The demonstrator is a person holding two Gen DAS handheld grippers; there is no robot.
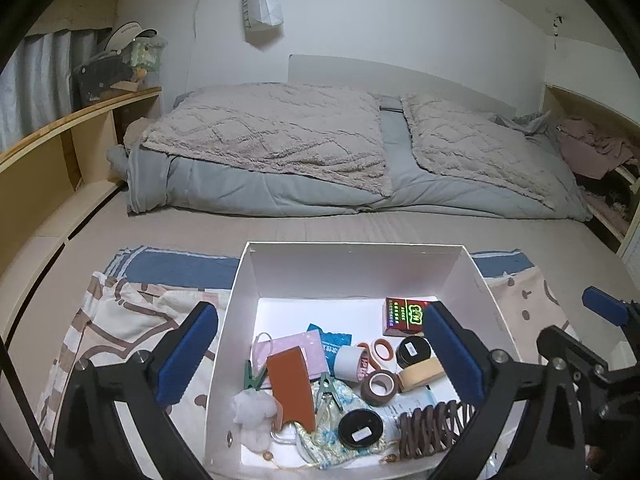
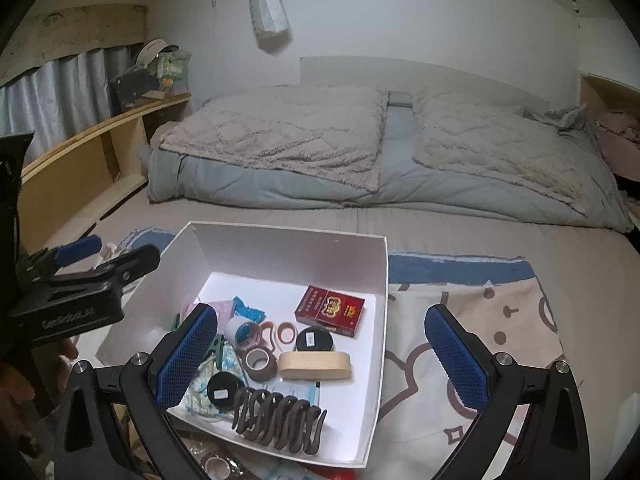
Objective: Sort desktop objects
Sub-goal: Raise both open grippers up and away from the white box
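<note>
A white open box (image 1: 248, 300) sits on a patterned cloth and holds several small items. Among them are a red cigarette pack (image 1: 404, 316), a brown hair claw (image 1: 432, 428), a brown tape roll (image 1: 380, 386), a beige tape roll (image 1: 420, 374), an orange card case (image 1: 290, 388) and a white fluff ball (image 1: 254, 408). My left gripper (image 1: 320, 356) hangs open above the box with nothing between its fingers. In the right wrist view the right gripper (image 2: 322, 356) is open and empty over the box's right wall (image 2: 382, 320), near the hair claw (image 2: 276, 416).
The patterned cloth (image 2: 480, 320) lies on a bed, with folded grey duvets (image 1: 280, 148) behind the box. A wooden shelf (image 1: 60, 152) runs along the left. A loose tape roll (image 2: 218, 466) lies outside the box at its near edge.
</note>
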